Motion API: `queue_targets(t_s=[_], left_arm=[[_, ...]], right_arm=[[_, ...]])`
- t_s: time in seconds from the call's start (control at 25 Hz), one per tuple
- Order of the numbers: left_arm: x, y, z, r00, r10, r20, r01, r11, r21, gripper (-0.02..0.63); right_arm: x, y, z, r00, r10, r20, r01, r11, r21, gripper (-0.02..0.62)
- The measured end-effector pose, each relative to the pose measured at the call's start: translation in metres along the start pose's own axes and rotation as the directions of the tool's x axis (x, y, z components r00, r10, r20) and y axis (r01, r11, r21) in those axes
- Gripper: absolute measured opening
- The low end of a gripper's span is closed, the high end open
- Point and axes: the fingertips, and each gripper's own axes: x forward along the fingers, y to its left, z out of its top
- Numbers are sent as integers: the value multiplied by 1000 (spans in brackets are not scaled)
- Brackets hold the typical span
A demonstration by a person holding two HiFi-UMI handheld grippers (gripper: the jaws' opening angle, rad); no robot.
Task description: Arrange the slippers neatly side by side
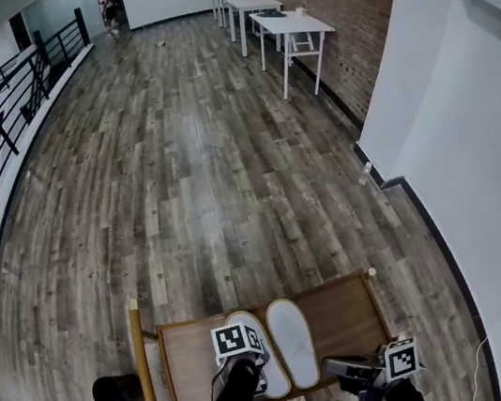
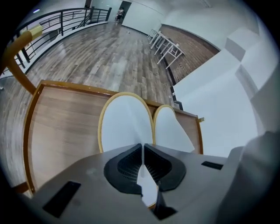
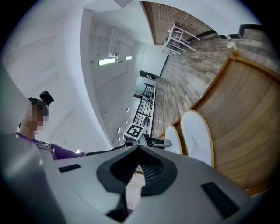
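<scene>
My closed, empty left tongs (right tongs likewise closed) could nudge the centre-frame slippers askew if lowered carelessly.

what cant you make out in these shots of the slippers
Left slipper, far part: head view, left gripper's marker cube covers it.
Right slipper, near end: left gripper view, gripper body hides it.
Dark round thing beside table: head view, too dim to identify.

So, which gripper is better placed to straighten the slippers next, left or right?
Left, probably. The left gripper hangs over the heel end of the left slipper, pointing steeply down, jaws shut. The right gripper sits at the edge of the table, beside the right slipper, not over it.
</scene>
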Motion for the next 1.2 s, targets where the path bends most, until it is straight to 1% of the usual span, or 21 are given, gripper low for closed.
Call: queue_targets(t_s=[0.12, 0.24, 0.28, 0.48, 0.56, 0.68, 0.8, 0.88, 1.08, 1.2], left_arm=[[3, -2, 0, 1000, 2, -24, -1, 999, 35, 8], [6, -2, 0, 999, -2, -33, 3, 1000, 19, 8], [8, -2, 0, 999, 0, -38, 1, 1000, 26, 8], [11, -3, 0, 997, 26, -71, -20, 996, 85, 8], [12, -2, 0, 996, 36, -85, -27, 995, 96, 8], [14, -1, -1, 993, 54, -103, -40, 990, 137, 8], [16, -2, -2, 994, 38, -101, -27, 994, 109, 8], [16, -4, -1, 994, 31, -101, -19, 993, 114, 8], [16, -3, -2, 989, 56, -135, -30, 982, 184, 8], [18, -4, -1, 987, 58, -149, -23, 975, 222, 8]], right_arm=[[0, -2, 0, 1000, -3, 0, 3, 1000, 3, -3], [-1, -2, -1, 1000, -2, -6, 2, 1000, 2, -3], [-1, -3, 0, 1000, -3, -5, 3, 1000, 2, -3], [-4, -2, 1, 1000, -5, 5, 5, 1000, 7, -3], [-4, -3, 2, 1000, -6, 10, 6, 1000, 8, -3], [-4, -3, 2, 1000, -9, 15, 9, 1000, 12, -3], [-3, -4, 2, 1000, -8, 16, 8, 1000, 15, -3], [-3, -4, 2, 1000, -10, 16, 10, 1000, 14, -3], [0, -5, 3, 1000, -14, 16, 14, 1000, 17, -3], [2, -6, 2, 1000, -16, 15, 16, 1000, 17, -3]])
